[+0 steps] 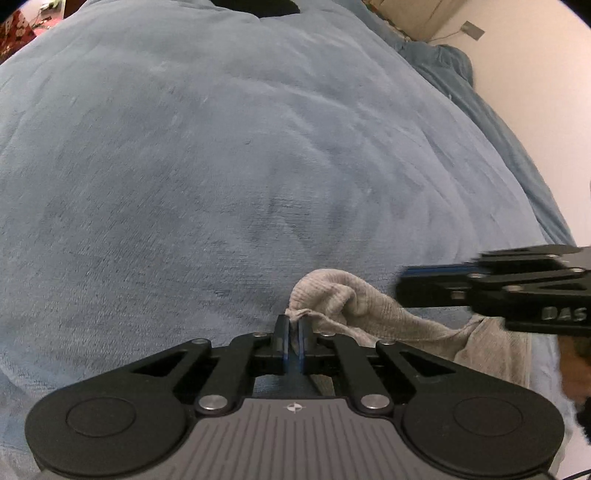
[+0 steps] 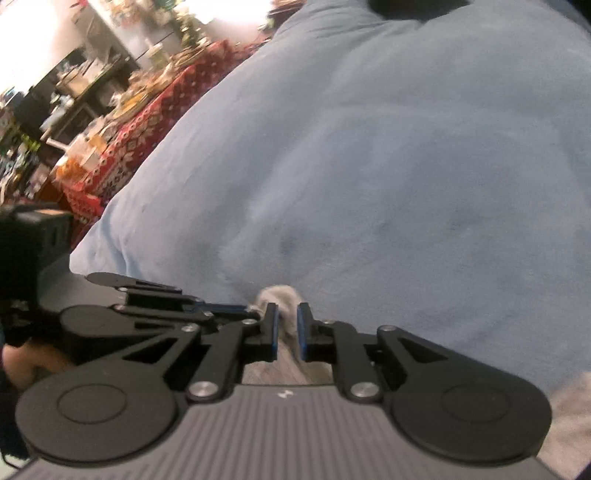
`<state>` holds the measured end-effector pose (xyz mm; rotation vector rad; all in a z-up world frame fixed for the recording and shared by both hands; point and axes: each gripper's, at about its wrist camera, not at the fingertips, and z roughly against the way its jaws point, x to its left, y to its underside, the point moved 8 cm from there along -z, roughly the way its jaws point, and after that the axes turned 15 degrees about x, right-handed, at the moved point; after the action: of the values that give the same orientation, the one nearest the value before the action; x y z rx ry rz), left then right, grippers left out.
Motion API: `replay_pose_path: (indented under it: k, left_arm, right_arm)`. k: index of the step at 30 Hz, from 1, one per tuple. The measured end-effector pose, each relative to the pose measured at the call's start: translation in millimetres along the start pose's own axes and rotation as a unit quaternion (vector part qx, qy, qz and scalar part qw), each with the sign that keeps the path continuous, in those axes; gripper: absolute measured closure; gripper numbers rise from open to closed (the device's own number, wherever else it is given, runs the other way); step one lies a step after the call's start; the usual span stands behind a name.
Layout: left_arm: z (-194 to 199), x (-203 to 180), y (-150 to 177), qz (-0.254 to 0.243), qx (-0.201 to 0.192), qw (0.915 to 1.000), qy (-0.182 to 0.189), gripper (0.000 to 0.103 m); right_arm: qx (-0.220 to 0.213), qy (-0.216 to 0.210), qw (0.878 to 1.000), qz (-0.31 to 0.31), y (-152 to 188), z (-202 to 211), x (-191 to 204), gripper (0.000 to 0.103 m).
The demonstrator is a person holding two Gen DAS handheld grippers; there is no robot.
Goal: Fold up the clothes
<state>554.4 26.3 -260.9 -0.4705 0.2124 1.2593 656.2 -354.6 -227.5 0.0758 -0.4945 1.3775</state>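
Pinching a bunched edge of the grey garment [image 1: 369,306], the left gripper [image 1: 294,328] sits at the near edge of the blue blanket [image 1: 221,147]; its pads are clenched w/ a thin tuft of knit poking up between them. The cloth trails right from there, rumpled, toward the right gripper [image 1: 410,291], which comes in from the right side of the left wrist view, blurred.

In the right wrist view the right gripper [image 2: 287,325] has its jaws a little apart, grey fabric lying in the gap and under the tool. The pads don't look pressed on it, so I read this one as released, not gripping; the frame is soft, so that's approx. The left tool's fingers lie just beside it on the left.

Garment is low + near, on the blanket's near edge, both tongs close together over it, most of it hidden under the tools. A dark item [image 1: 255,7] sits at the far end of the blanket, untouched.

Step in hand, as I judge it: early, getting a two-point hold on one edge so the piece can be lifted and spread. Nothing is folded yet.

Next move prob. needs the right jaws to find a second corner or hem away from the left pinch, close on it, then both to pull apart so the cloth opens flat. Risk: grabbing a doubled layer.
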Motion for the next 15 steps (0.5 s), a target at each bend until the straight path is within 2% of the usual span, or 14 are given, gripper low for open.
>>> replay_pose_path:
  k: [2,7,8,11,13,15]
  left_arm:
    - [1.2,1.5,-0.2,0.002,-0.001,1.0,0.001,0.098]
    - [3.2,3.2,-0.1,0.005,-0.004,1.0,0.0,0.098]
    - [3.9,2.5,0.0,0.003,-0.004,1.0,-0.002,0.098]
    - [0.4,0.4,-2.4,0.001,-0.005,1.0,-0.004,0.098]
    - [0.8,-0.1,-3.5,0.002,-0.004,1.0,0.002,0.098]
    - [4.0,0.4,-4.0,0.003,-0.004,1.0,0.007,0.095]
  right_arm:
    - [0.009,-0.005,1.0,0.003,7.9,0.3,1.6,0.097]
    - [0.029,-0.03,0.999,0.032,19.9,-14.9,19.3,0.097]
    - [0.029,-0.027,0.999,0.035,18.4,-20.6,21.2,0.097]
    - [0.032,0.017,0.999,0.03,18.0,-38.9,13.3,0.097]
    - [0.033,0.001,0.999,0.007,15.3,-40.4,4.1,0.099]
    - [0.026,-0.013,1.0,0.001,13.1,-32.8,4.9,0.095]
